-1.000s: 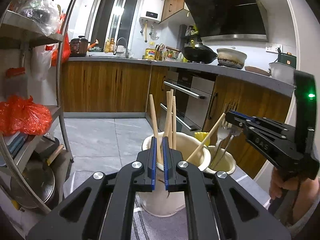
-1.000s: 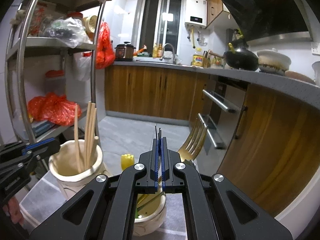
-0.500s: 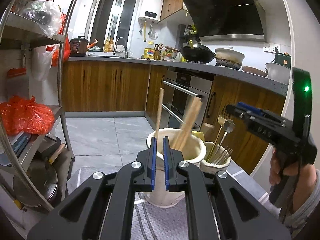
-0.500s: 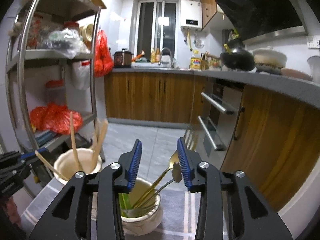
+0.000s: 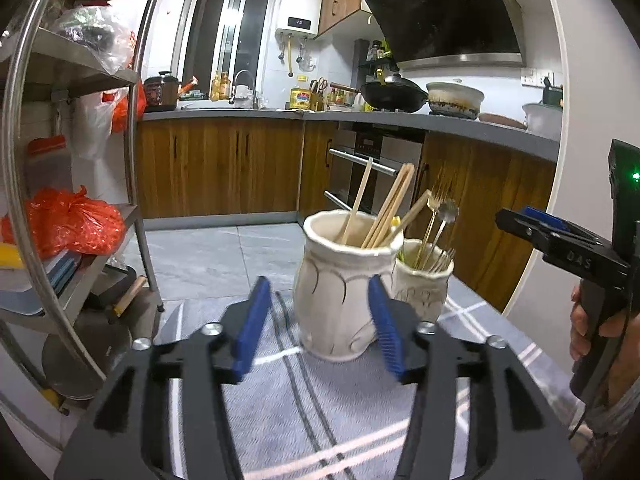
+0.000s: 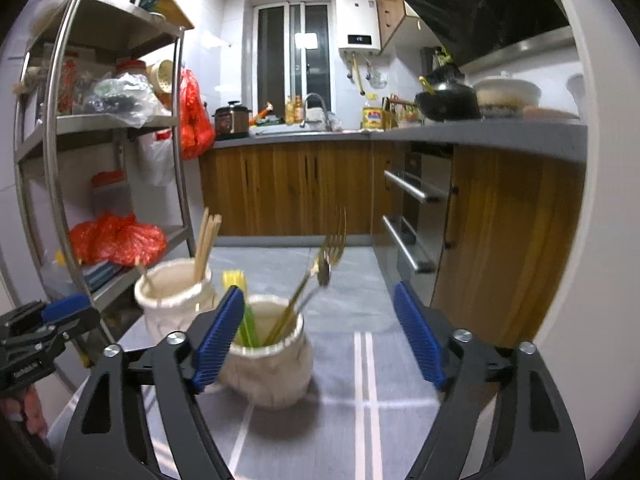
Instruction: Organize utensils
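Observation:
Two cream ceramic jars stand on a grey striped cloth (image 5: 320, 408). The taller jar (image 5: 340, 284) holds several wooden chopsticks (image 5: 390, 210). The smaller jar (image 5: 424, 280) holds gold forks and spoons (image 5: 438, 212). My left gripper (image 5: 316, 324) is open and empty, its blue pads just in front of the tall jar. In the right wrist view the small jar (image 6: 272, 360) holds the gold cutlery (image 6: 328, 256) and a green-yellow utensil (image 6: 236, 300); the tall jar (image 6: 176, 300) stands behind on the left. My right gripper (image 6: 320, 336) is open and empty, drawn back from the small jar.
A metal shelf rack (image 5: 132, 160) with red bags stands at the left. Wooden cabinets and an oven (image 5: 368, 172) run behind and to the right. The table edge drops to a grey tiled floor (image 5: 224, 256). The right gripper body (image 5: 568, 252) shows at the right of the left wrist view.
Both grippers went from shut to open. The right let go of the gold fork into the small jar; the left released chopsticks into the tall jar. Both pulled back.

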